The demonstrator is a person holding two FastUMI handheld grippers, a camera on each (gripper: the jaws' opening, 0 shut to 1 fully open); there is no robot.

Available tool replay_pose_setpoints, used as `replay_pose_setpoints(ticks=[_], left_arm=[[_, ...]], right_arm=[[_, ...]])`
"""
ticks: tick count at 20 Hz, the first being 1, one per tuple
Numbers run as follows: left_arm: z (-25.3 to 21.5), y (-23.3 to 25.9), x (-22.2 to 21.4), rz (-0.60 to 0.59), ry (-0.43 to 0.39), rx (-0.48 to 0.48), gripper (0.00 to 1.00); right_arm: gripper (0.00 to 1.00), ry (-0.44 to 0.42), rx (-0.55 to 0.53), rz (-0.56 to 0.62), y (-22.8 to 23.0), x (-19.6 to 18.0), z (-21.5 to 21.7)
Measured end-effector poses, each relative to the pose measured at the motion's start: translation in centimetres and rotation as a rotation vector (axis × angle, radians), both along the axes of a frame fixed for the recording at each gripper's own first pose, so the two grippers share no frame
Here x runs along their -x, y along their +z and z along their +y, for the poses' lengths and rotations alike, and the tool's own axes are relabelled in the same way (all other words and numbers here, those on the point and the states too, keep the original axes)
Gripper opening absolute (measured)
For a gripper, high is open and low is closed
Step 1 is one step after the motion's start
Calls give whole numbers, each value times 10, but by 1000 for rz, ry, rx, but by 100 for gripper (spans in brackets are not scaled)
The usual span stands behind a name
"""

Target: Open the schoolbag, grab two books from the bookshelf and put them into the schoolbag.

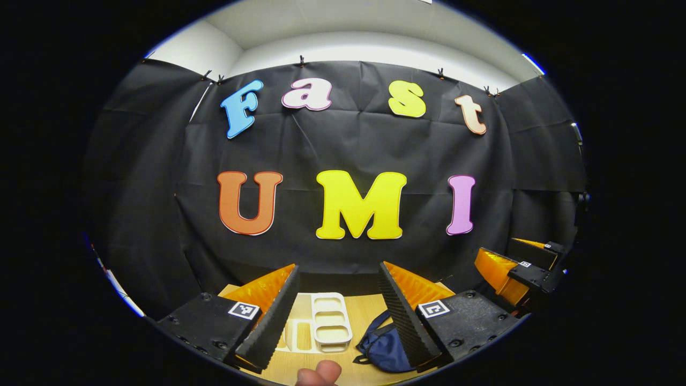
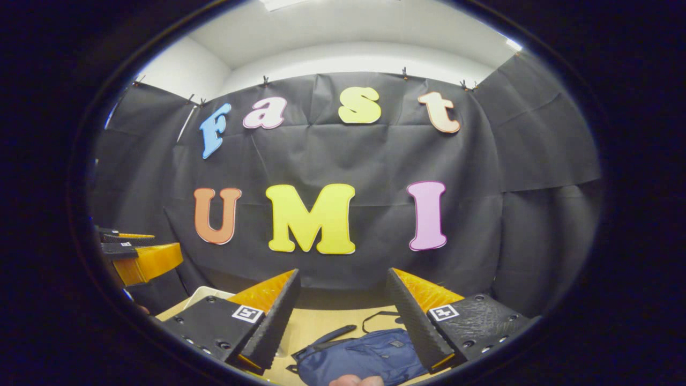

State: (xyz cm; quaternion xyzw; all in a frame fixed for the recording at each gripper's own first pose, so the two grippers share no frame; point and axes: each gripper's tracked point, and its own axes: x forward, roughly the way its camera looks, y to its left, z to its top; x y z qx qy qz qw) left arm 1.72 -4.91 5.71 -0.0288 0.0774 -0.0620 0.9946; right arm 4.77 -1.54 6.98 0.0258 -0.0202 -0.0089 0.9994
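- Fingertips of a person [image 1: 319, 372] poke in at the bottom edge of the left gripper view, cut off by the rim; another bit of hand [image 2: 356, 380] shows the same way in the right gripper view.
- Left hand-held gripper [image 1: 338, 308] hangs above the worktop [image 1: 364, 316] with its jaws spread wide and nothing between them.
- Right hand-held gripper [image 2: 343, 313] is likewise agape and empty, over the schoolbag.
- Square black-and-white marker tags sit on each finger block; no brand or readable writing shows on the objects.
- Navy schoolbag [image 2: 364, 356] lies flat on the wooden worktop, its strap looped behind it; whether the zip is undone is hard to tell.
- White bookshelf [image 1: 321, 324] lies just left of the schoolbag, partly hidden by a finger; its compartments look empty.
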Motion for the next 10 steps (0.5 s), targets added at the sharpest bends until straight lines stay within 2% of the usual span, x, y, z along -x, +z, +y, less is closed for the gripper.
replay_pose_setpoints(ticks=[5,6,7,8,9,10], left_arm=[[0,-4,-4,9,-5,-16,92],[0,-4,-4,9,-8,-16,92],[0,-5,-5,12,-9,-13,92],[1,-5,-5,10,-9,-12,92],[3,-4,-7,6,-5,-12,92],[2,-5,-8,5,-5,-12,92]], right_arm=[[99,12,35,23,1,-5,4],[96,13,40,22,2,-7,4],[99,14,41,24,2,-7,5],[96,13,36,24,1,-8,5],[99,10,28,27,0,-8,5],[96,13,22,29,-1,-9,7]])
